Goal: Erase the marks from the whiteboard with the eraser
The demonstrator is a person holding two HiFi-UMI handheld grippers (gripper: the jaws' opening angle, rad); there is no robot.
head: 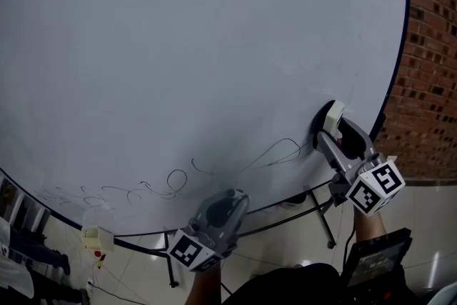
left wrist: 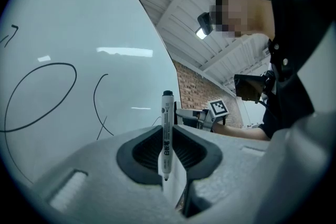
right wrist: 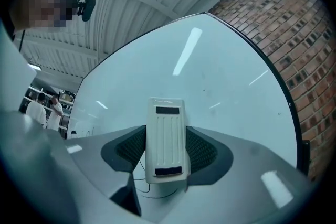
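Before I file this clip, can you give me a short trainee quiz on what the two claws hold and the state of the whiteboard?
1. Multiple choice: the right claw is shut on A) a cloth, B) the eraser, C) nothing.
2. True or false: the whiteboard is already wiped clean.
3. Fill in: the left claw grips a ____.

Key:
1. B.
2. False; thin marks remain near its lower edge.
3. Marker, standing upright between the jaws.
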